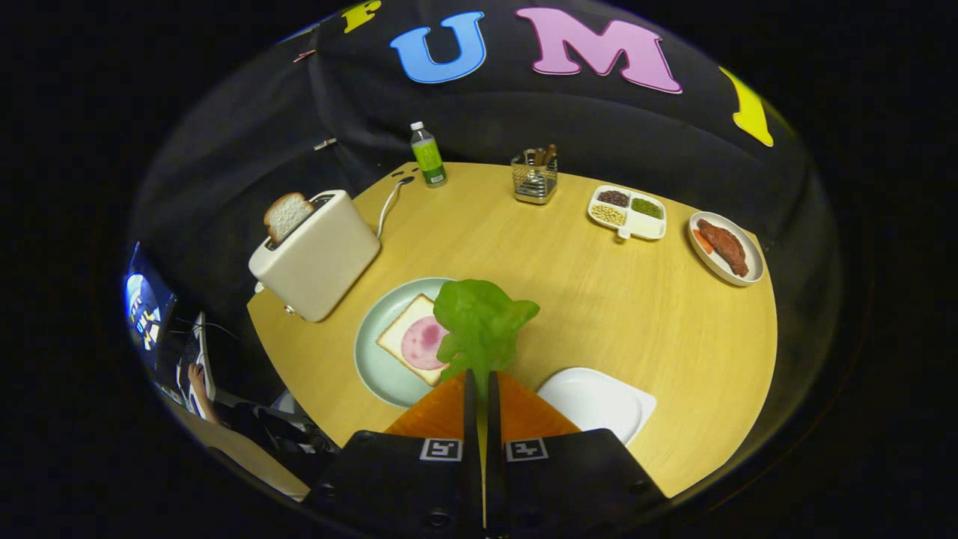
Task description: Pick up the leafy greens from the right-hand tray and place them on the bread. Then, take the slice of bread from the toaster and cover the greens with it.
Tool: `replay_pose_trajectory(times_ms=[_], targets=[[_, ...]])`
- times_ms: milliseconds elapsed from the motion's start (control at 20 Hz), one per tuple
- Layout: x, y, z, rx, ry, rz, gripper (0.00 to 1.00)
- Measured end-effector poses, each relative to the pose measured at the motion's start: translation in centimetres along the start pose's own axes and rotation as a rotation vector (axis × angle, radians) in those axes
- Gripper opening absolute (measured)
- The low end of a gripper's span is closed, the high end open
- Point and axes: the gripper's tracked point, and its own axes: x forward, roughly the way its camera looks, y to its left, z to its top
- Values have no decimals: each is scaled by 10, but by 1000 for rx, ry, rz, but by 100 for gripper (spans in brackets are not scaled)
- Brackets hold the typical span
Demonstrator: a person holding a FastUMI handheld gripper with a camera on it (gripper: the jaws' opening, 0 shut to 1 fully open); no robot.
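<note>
My gripper [479, 374] is shut on the leafy greens [479, 322], which stick up from between the fingertips above the table. Just left of and below the greens lies a slice of bread with a round of ham [415, 340] on a pale green plate [374, 352]; the greens overlap its right edge in view. The white tray [599, 400] to the right of the fingers has nothing on it. Beyond the plate to the left stands a cream toaster [318, 254] with a slice of bread [287, 215] sticking out of its slot.
At the back of the round wooden table [599, 299] stand a green bottle [428, 156], a wire holder [534, 177], a divided dish of beans [627, 212] and a plate of meat [726, 247]. The toaster's cord [389, 202] runs back. A person's hand [198, 378] and a screen sit off the table's left.
</note>
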Motion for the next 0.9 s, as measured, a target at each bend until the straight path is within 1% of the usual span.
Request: replay_pose_trajectory(times_ms=[100,300,500,600,650,750,800,900], targets=[[14,27,8,0,5,27,6],[40,62,12,-23,30,56,6],[61,74,13,-33,42,55,6],[68,66,11,-33,44,23,7],[73,59,11,-33,39,-14,13],[77,54,14,-44,8,-40,72],[75,57,21,-51,-13,-44,100],[62,65,33,-67,-73,-40,99]])
